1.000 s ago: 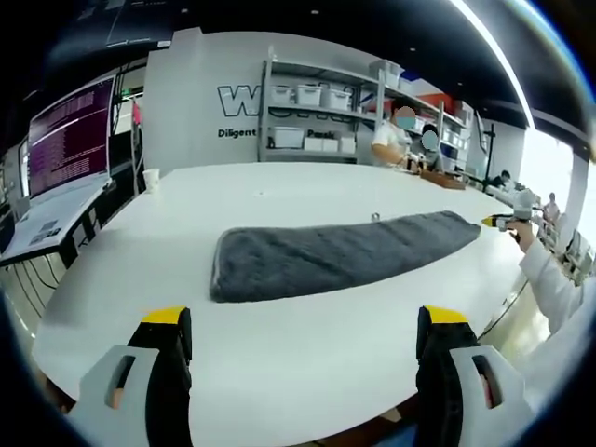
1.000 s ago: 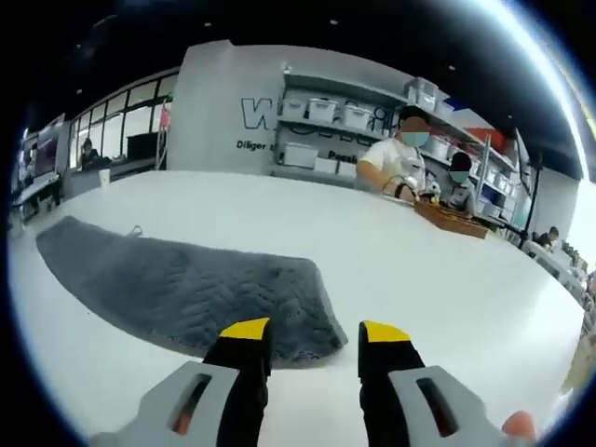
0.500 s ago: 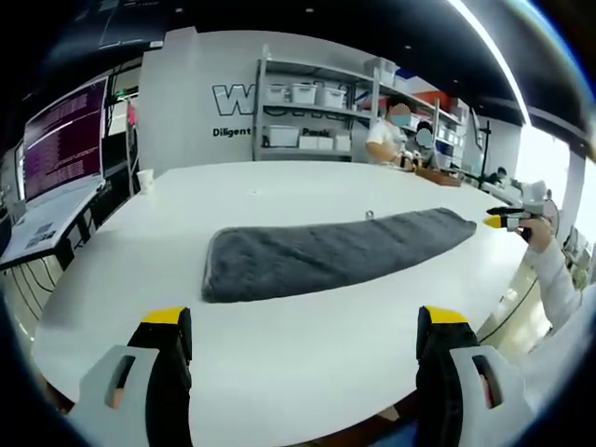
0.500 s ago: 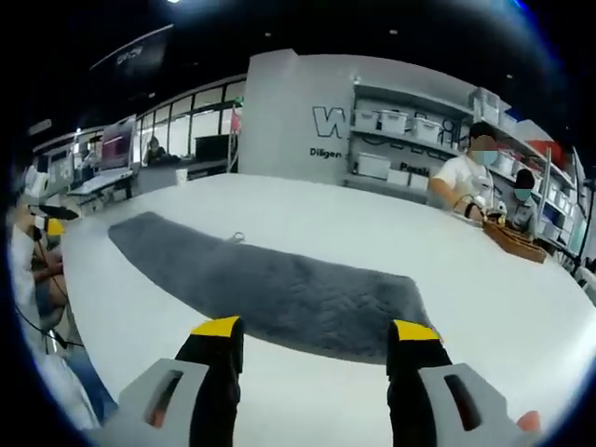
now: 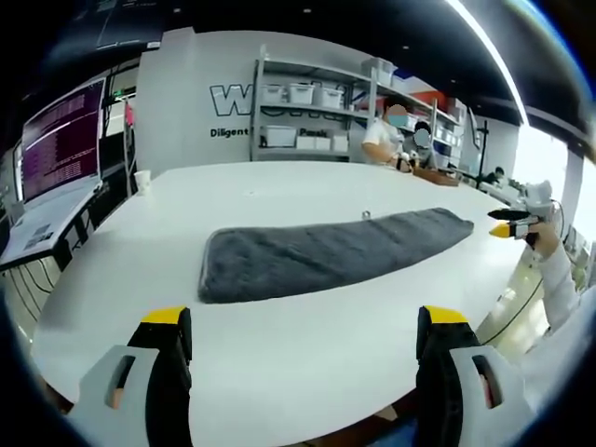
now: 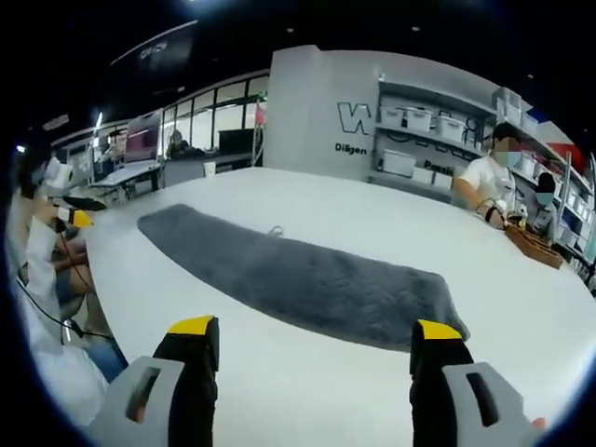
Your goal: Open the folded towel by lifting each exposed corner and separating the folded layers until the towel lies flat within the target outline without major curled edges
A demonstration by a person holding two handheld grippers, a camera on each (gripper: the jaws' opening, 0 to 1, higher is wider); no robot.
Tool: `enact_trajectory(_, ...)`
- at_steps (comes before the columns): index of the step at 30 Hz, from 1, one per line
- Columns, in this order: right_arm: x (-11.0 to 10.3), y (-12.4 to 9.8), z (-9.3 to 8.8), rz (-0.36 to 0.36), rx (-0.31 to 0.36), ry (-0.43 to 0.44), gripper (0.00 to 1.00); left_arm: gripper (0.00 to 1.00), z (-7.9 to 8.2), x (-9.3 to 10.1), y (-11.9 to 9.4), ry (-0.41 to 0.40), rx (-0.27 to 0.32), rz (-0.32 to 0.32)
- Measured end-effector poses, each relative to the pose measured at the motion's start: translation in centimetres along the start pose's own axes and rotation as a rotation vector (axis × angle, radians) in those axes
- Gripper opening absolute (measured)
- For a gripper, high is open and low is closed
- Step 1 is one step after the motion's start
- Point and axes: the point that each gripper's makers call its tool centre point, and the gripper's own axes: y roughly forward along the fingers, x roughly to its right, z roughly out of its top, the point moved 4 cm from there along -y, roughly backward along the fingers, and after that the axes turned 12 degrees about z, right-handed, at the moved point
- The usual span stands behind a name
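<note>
The folded towel (image 6: 307, 284) lies lengthwise on the surface (image 6: 307, 391) ahead of both spread, empty tongs, right tongs (image 6: 315, 337) nearer.

Left tongs (image 5: 303, 326) spread wide, right tongs (image 6: 317, 337) likewise (both empty)

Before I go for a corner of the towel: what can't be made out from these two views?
- Towel layers and corners: left gripper view, too far and too small to tell folds apart.
- Small loop at the towel's far edge: right gripper view, too small to tell what it is.
- Target outline: not discernible on the white table in either view.
- Right gripper jaws: left gripper view, too small at the picture's edge.
</note>
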Motion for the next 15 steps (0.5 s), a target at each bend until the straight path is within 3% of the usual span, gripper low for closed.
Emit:
enact_trajectory(5,-0.33,-0.19,-0.13,0.010,-0.001,0.021,0.99,1.00,0.10,-0.06,-0.02,0.001,0.001,-0.005)
enact_trajectory(15,-0.52,-0.46,-0.52,0.011,-0.011,0.017,1.00,1.00,-0.06,-0.04,0.03,0.001,-0.004,-0.004)
